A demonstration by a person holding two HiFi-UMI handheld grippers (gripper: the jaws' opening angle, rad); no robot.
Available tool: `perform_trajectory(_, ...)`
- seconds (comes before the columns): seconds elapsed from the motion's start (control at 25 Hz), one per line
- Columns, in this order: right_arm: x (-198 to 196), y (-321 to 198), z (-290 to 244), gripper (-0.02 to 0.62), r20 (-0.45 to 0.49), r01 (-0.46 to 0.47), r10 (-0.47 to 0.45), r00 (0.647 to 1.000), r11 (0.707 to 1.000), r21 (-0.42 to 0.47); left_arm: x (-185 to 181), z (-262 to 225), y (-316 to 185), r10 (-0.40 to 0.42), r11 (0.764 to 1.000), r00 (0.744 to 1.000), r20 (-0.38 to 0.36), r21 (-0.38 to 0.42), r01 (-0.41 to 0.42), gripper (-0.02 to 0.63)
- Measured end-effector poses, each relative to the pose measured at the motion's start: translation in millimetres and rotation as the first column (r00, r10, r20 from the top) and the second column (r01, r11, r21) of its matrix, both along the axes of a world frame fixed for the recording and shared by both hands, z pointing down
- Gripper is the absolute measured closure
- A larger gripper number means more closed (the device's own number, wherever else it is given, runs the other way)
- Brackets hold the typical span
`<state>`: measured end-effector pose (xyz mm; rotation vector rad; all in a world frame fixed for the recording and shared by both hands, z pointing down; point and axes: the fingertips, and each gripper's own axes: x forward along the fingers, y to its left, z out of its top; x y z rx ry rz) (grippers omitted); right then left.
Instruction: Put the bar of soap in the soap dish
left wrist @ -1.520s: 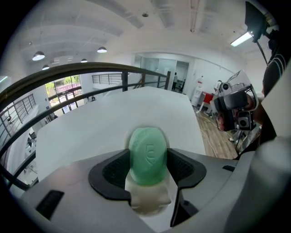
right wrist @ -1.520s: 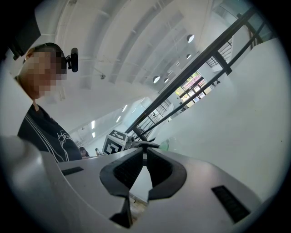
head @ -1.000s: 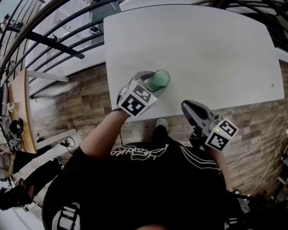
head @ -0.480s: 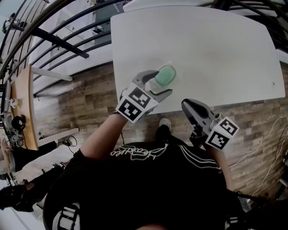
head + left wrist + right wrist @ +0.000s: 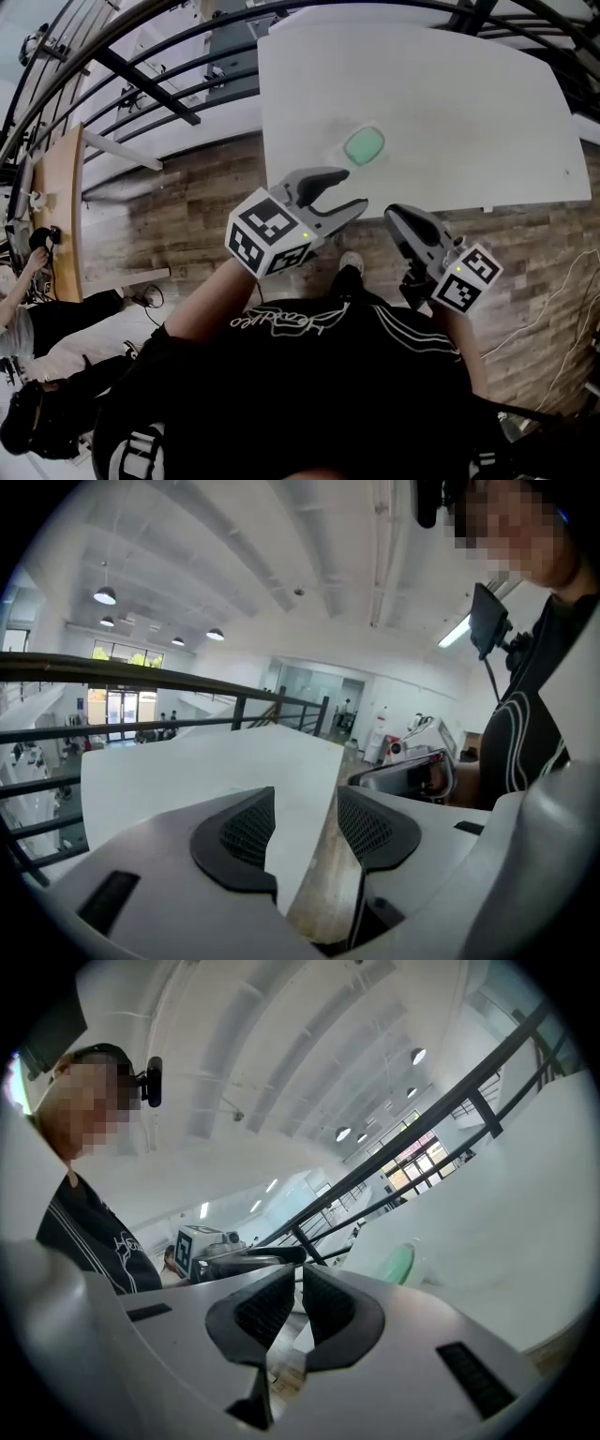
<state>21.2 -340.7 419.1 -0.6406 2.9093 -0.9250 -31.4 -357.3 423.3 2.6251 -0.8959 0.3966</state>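
Observation:
The green bar of soap (image 5: 364, 145) lies in a faint clear soap dish (image 5: 341, 153) near the front edge of the white table (image 5: 450, 94). My left gripper (image 5: 352, 187) hangs off the table edge above the wooden floor, a short way nearer me than the soap. Its jaws are apart and closing, with nothing between them (image 5: 306, 803). My right gripper (image 5: 394, 216) is below the table's front edge, its jaws shut and empty (image 5: 298, 1277). In the right gripper view the soap (image 5: 394, 1265) shows ahead and to the right.
Black railings (image 5: 141, 84) run along the table's left side over a lower floor. Wooden flooring (image 5: 187, 216) lies between me and the table. A person (image 5: 37, 319) crouches at the far left. The left gripper view shows the right gripper (image 5: 403, 775) off the table's edge.
My left gripper let go of the soap, then drew back toward me and rose off the table. The soap stays on the table. The right gripper shifted slightly.

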Motion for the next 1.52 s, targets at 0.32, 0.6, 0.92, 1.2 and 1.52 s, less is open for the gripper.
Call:
perform_trajectory(0.32,-26,75,-33,0.566,-0.013,0.007,-0.006,1.0,0.995,0.1,-20,-39,92,0.024,0.999,0.995,-0.096,0.04,-0.02,0.586)
perform_trajectory(0.6,-34,95,-53,0.566,-0.015,0.007,-0.005,1.0,0.991,0.133,-19,-54,123,0.064,0.998,0.991,-0.12,0.037,-0.06,0.598)
perform_trajectory(0.92,-51,152,-57,0.566,-0.054,0.02,-0.011,0.998,0.984,0.176,-23,-56,175,0.076,0.997,0.986,-0.146,0.034,-0.072,0.598)
perform_trajectory(1.2,-50,166,-65,0.566,-0.068,0.018,-0.004,0.998,0.978,0.207,-23,-59,190,0.082,0.996,0.988,-0.129,0.048,-0.076,0.598)
perform_trajectory(1.52,-50,177,-65,0.566,-0.108,0.022,0.004,0.994,0.971,0.237,-23,-59,199,0.082,0.996,0.986,-0.145,0.05,-0.076,0.598)
